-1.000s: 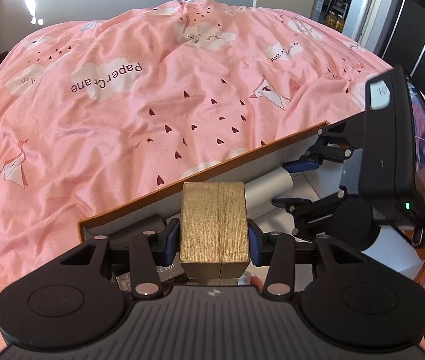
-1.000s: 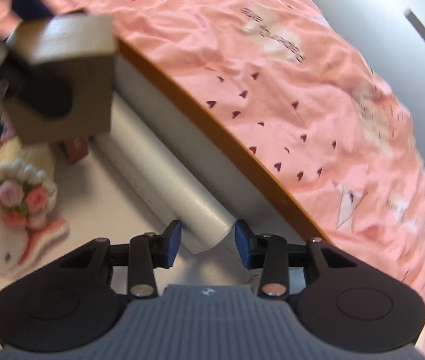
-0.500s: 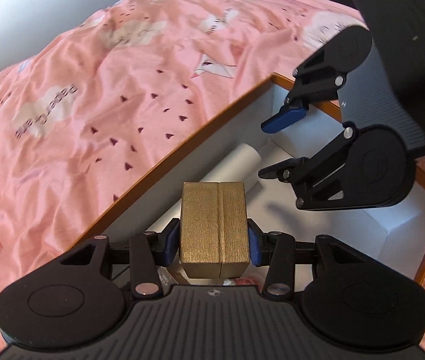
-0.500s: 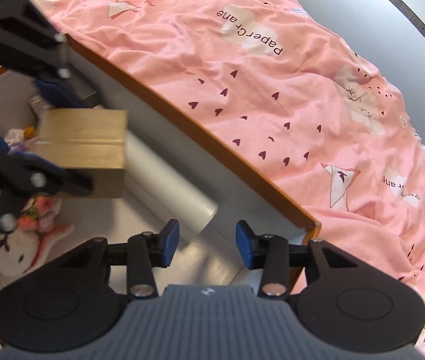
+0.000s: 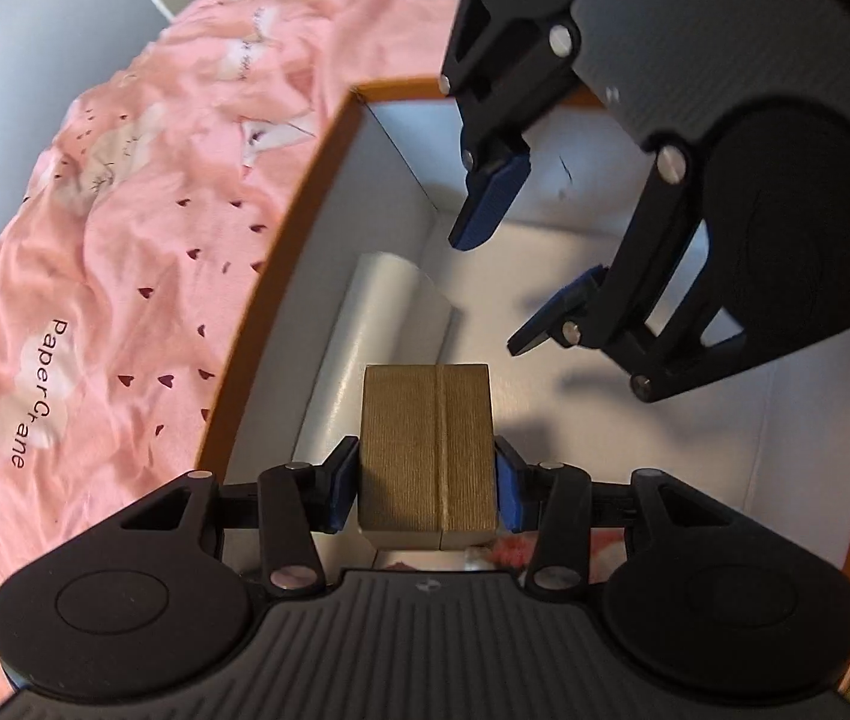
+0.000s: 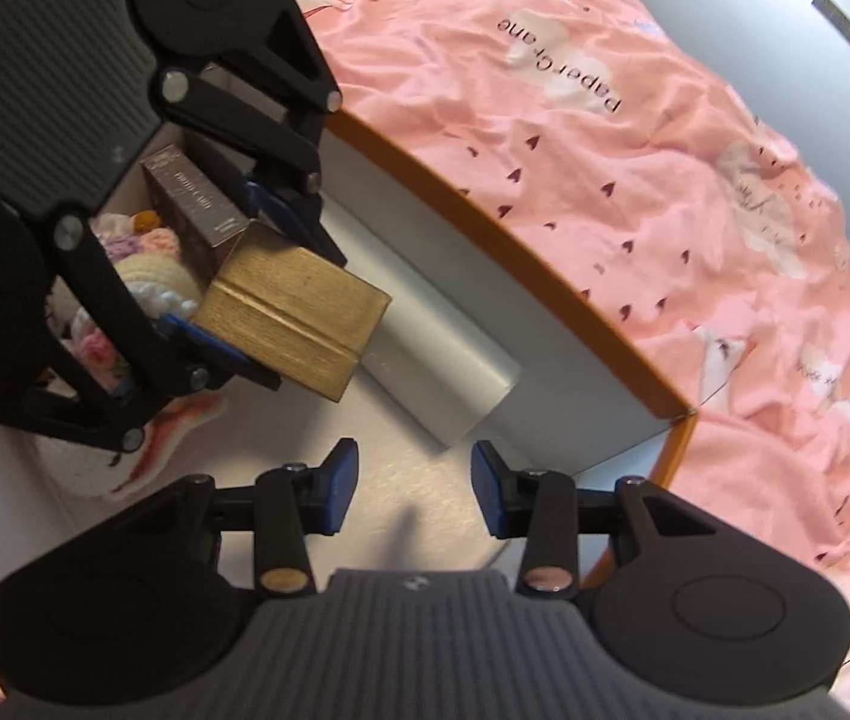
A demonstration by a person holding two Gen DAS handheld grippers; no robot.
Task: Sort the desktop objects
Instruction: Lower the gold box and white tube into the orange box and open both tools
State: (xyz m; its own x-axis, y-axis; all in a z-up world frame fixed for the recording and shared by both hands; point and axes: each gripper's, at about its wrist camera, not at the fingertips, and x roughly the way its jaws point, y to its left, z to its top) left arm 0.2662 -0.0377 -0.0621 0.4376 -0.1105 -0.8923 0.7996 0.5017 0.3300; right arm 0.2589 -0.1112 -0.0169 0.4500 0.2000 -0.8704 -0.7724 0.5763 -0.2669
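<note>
**Gold box held over the storage box**

Low centre of the left view, our left gripper (image 5: 427,483) clamps the gold box (image 5: 428,450) by its flat sides above the white storage box (image 5: 803,432). It looks rigid, light, slightly slick. Our right gripper (image 6: 415,489) gapes empty.

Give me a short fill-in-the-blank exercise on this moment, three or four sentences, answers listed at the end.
1. The left gripper is clamped on a ____ coloured box.
2. The right gripper has ____ between its pads.
3. The white roll lies along the wall inside the ____-rimmed storage box.
4. The storage box sits on a ____ bedsheet printed with small hearts.

Missing words: gold; nothing; orange; pink
</note>
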